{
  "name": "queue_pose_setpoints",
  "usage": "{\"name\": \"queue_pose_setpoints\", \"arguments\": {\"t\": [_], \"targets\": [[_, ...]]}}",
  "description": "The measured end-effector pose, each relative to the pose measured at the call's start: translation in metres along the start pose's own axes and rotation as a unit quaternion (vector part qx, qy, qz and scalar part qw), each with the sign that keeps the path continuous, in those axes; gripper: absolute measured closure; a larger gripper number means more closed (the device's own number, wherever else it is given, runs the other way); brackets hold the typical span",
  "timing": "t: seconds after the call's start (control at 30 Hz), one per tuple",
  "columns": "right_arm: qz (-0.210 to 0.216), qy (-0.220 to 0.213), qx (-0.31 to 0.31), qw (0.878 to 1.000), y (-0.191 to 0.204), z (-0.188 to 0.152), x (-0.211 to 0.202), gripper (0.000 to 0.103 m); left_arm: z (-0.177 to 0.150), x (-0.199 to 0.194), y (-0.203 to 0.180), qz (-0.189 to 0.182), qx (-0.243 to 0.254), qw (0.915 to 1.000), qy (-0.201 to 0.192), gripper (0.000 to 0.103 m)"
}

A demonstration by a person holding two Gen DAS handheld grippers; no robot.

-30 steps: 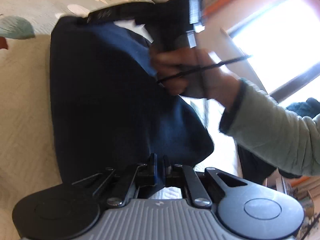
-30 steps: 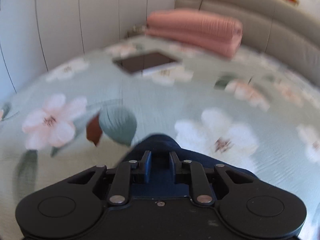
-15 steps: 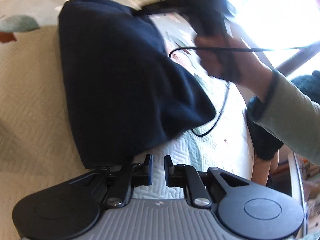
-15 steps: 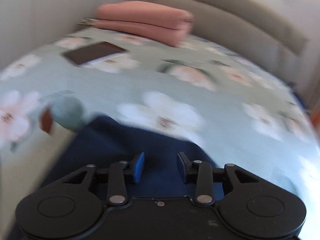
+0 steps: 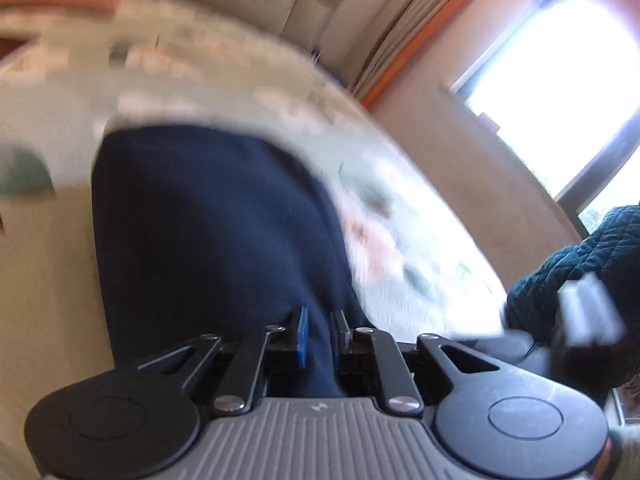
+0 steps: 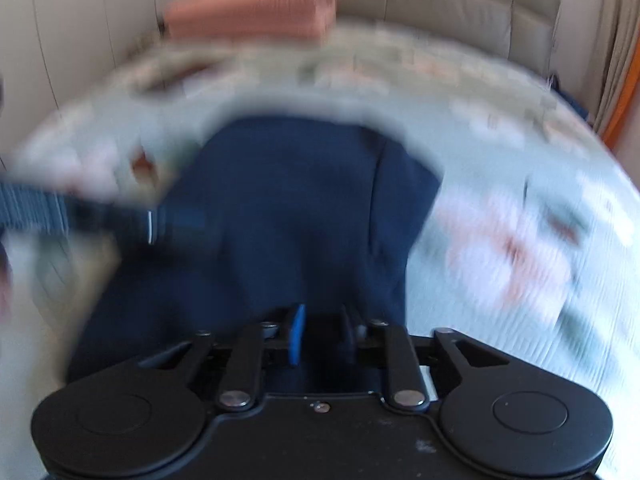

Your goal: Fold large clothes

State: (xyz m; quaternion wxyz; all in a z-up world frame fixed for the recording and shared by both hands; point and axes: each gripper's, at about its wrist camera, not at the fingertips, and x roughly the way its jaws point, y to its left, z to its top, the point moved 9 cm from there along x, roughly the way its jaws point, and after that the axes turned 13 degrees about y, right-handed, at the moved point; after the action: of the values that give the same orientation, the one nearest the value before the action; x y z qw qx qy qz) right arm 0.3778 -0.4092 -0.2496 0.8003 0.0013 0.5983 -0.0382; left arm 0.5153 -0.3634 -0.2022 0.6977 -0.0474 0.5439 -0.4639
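Note:
A dark navy garment [image 5: 208, 232] lies folded on the bed, and it also shows in the right wrist view [image 6: 296, 216]. My left gripper [image 5: 320, 330] hangs over its near edge with a small gap between the jaws; cloth lies under or between them. My right gripper [image 6: 322, 330] is open above the garment's near edge, nothing in it. Both views are blurred by motion. The left gripper's body [image 6: 80, 212] shows at the left of the right wrist view.
The bed has a pale green floral quilt [image 6: 500, 220] and a cream cover [image 5: 44, 280] on the left. A folded pink blanket [image 6: 252, 8] lies by the padded headboard [image 6: 440, 4]. A window [image 5: 560, 80] and a dark teal quilted cloth [image 5: 580, 272] are at the right.
Both grippers have swung fast and the views now look toward the headboard. The garment lies flat under both grippers. My right hand has left the left wrist view's middle.

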Motion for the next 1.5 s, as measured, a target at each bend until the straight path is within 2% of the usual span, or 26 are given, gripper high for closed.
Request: {"name": "queue_pose_setpoints", "arguments": {"t": [0.03,0.07,0.13,0.23,0.3,0.33,0.43,0.5,0.53,0.6,0.7,0.73,0.8,0.87,0.93,1.0,1.03,1.1,1.17,1.27,1.33,1.4,1.5], "targets": [[0.006,0.015,0.009,1.000,-0.002,-0.015,0.008,0.093,-0.010,0.008,0.002,0.000,-0.011,0.9997,0.021,0.097],[0.006,0.004,0.004,1.000,-0.003,-0.026,0.003,0.093,-0.019,0.012,0.003,0.000,-0.018,0.9994,0.029,0.098],[-0.002,0.016,-0.021,1.000,-0.001,-0.037,-0.007,0.093,-0.037,0.009,0.000,0.014,-0.013,0.9995,0.025,0.098],[0.016,0.019,-0.005,1.000,-0.017,-0.034,-0.022,0.092,-0.054,0.010,-0.008,0.021,-0.016,0.9993,0.024,0.098],[0.037,-0.006,0.015,0.999,-0.032,-0.016,-0.033,0.089,-0.058,0.012,-0.015,0.024,-0.011,0.9994,0.024,0.094],[0.032,-0.028,0.020,0.999,-0.040,0.000,-0.039,0.089,-0.058,0.011,-0.020,0.027,-0.007,0.9993,0.026,0.093],[0.022,-0.105,0.014,0.994,-0.055,0.063,-0.047,0.086,-0.058,0.013,-0.030,0.032,0.004,0.9987,0.039,0.088],[0.035,-0.150,0.010,0.988,-0.056,0.103,-0.047,0.086,-0.057,0.013,-0.037,0.029,-0.005,0.9987,0.041,0.085],[0.049,-0.156,0.002,0.987,-0.055,0.119,-0.041,0.086,-0.056,0.014,-0.037,0.026,-0.010,0.9988,0.041,0.085],[0.080,-0.132,-0.025,0.988,-0.045,0.142,-0.021,0.086,-0.058,0.015,-0.033,0.026,-0.012,0.9988,0.041,0.086],[0.037,-0.090,-0.050,0.994,-0.043,0.160,0.030,0.086,-0.065,0.011,-0.031,0.019,-0.012,0.9990,0.040,0.090],[0.022,-0.093,-0.053,0.994,-0.045,0.163,0.043,0.084,-0.071,0.008,-0.032,0.014,-0.014,0.9991,0.039,0.090],[-0.006,-0.105,-0.047,0.993,-0.053,0.170,0.051,0.053,-0.079,0.007,-0.032,0.011,-0.017,0.9990,0.039,0.090],[-0.039,-0.109,-0.027,0.993,-0.064,0.175,0.053,0.052,-0.082,0.003,-0.033,0.014,-0.014,0.9989,0.042,0.090],[-0.077,-0.096,-0.002,0.992,-0.080,0.172,0.057,0.068,-0.087,0.003,-0.036,0.015,-0.016,0.9987,0.047,0.090],[-0.072,-0.079,0.025,0.994,-0.086,0.157,0.045,0.085,-0.086,0.001,-0.040,0.008,-0.021,0.9983,0.054,0.091],[-0.056,-0.084,0.031,0.994,-0.084,0.147,0.029,0.087,-0.088,-0.002,-0.042,-0.002,-0.026,0.9980,0.057,0.092],[-0.006,-0.105,0.033,0.994,-0.072,0.125,-0.007,0.087,-0.087,-0.012,-0.046,-0.030,-0.036,0.9978,0.047,0.092],[0.035,-0.110,0.024,0.993,-0.052,0.101,-0.032,0.087,-0.081,-0.026,-0.046,-0.035,-0.044,0.9982,0.019,0.092],[0.029,-0.083,-0.010,0.996,-0.025,0.068,-0.031,0.088,-0.074,-0.030,-0.036,-0.019,-0.058,0.9981,0.000,0.091],[0.019,-0.055,-0.008,0.998,-0.018,0.051,-0.016,0.088,-0.081,-0.021,-0.021,0.001,-0.070,0.9972,0.026,0.091],[0.030,-0.032,0.014,0.999,-0.022,0.037,-0.008,0.088,-0.094,-0.009,-0.013,-0.001,-0.088,0.9948,0.051,0.096],[0.034,-0.016,0.029,0.999,-0.029,0.023,-0.012,0.088,-0.110,-0.009,-0.017,0.006,-0.080,0.9941,0.073,0.097]]}}
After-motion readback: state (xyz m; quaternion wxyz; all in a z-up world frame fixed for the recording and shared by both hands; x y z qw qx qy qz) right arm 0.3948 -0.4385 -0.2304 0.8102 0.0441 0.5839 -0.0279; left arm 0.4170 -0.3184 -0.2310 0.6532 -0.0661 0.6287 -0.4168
